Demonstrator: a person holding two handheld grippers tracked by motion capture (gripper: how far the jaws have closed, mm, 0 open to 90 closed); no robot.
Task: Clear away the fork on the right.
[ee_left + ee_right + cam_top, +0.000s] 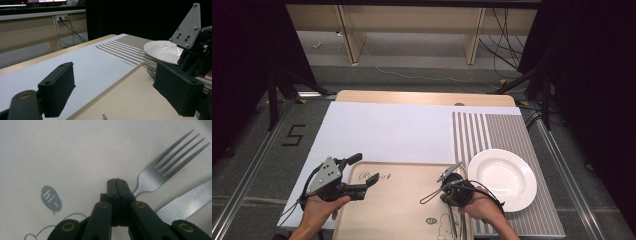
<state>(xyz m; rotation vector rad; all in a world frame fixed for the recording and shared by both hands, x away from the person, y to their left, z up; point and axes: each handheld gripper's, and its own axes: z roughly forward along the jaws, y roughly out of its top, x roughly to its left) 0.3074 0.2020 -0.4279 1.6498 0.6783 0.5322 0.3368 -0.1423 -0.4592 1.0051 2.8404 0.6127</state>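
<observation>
Over the tray (377,210), the right gripper (117,180) is clenched on nothing, beside a fork (165,162) and knife (185,201). The left gripper (364,172) is held spread apart over the tray's left edge.

Person's hands enter from the bottom edge, each holding a gripper. Left gripper (362,172) hovers at the left rim of a beige tray (407,200), jaws spread apart, nothing between them. Right gripper (451,176) sits over the tray's right side, pointing down. White plate (502,179) rests on a striped placemat (507,135), just right of the tray. White sheet (382,130) covers the tabletop.
</observation>
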